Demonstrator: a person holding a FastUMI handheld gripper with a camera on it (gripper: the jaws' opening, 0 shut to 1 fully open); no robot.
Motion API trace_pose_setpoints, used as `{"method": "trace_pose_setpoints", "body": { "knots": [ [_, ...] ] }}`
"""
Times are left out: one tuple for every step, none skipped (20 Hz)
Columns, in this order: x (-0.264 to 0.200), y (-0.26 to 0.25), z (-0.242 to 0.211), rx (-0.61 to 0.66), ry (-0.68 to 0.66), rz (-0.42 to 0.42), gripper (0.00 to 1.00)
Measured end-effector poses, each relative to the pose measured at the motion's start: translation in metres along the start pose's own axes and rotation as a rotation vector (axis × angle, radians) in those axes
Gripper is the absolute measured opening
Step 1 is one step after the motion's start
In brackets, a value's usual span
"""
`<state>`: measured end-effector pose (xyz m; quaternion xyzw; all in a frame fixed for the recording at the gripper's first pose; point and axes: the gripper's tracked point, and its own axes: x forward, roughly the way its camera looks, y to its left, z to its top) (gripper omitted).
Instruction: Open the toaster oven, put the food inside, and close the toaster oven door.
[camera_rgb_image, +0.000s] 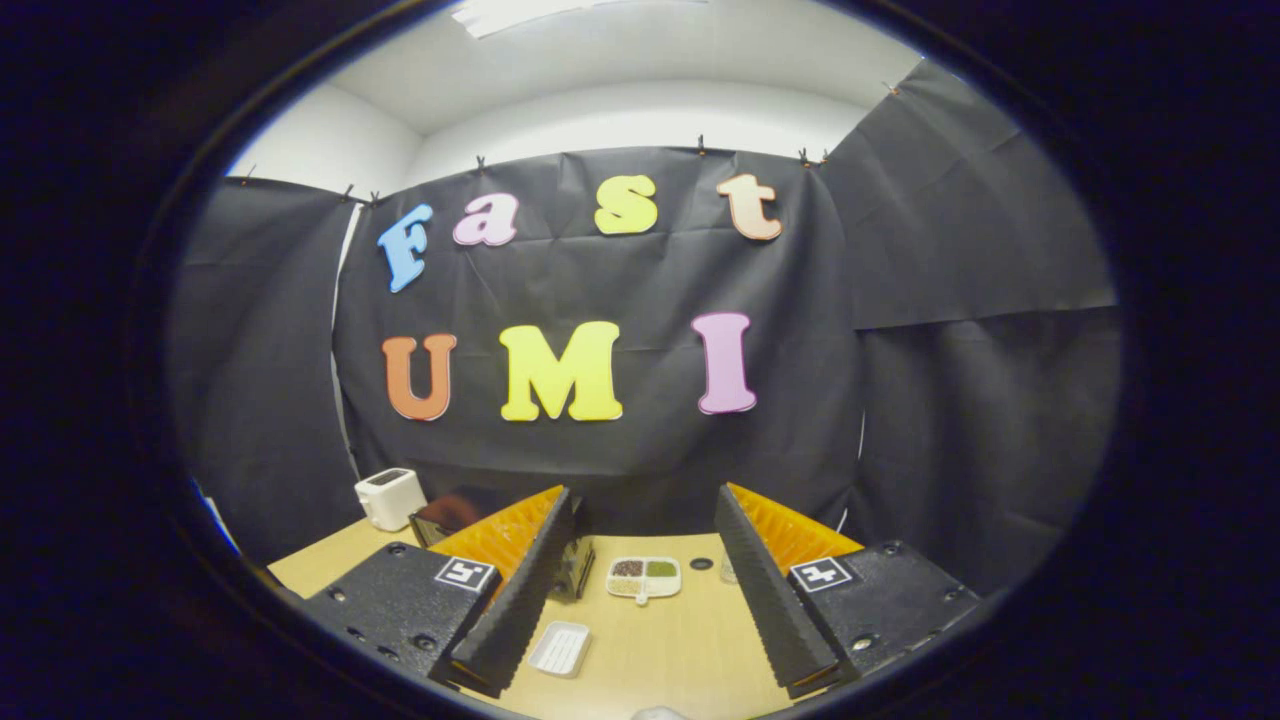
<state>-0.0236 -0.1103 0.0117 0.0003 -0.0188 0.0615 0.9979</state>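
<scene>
My gripper (645, 515) is held open above a wooden table (690, 650), with nothing between its fingers. A dark toaster oven (446, 517) stands beyond the left finger and is mostly hidden behind it; I cannot tell whether its door is up or down. A white divided dish (643, 577) holding dark and green food lies on the table ahead, in the gap between the fingers. A small empty white tray (560, 648) lies nearer, just beside the left finger.
A white pop-up toaster (390, 497) stands at the table's far left, beside the oven. A small dark round thing (701, 563) lies right of the divided dish. Black cloth walls close the booth behind and on both sides.
</scene>
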Motion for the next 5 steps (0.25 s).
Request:
{"method": "trace_pose_setpoints", "body": {
  "knots": [
    [-0.0016,-0.0014,0.0002,0.006,-0.001,-0.008,0.92],
    [-0.0012,-0.0035,-0.0004,0.010,-0.002,-0.016,0.93],
    [-0.0024,-0.0048,-0.0005,0.010,-0.001,-0.026,0.93],
    [-0.0014,-0.0050,-0.0002,0.005,-0.004,-0.032,0.93],
    [-0.0026,-0.0051,0.0019,-0.001,-0.007,-0.037,0.93]
  ]
}}
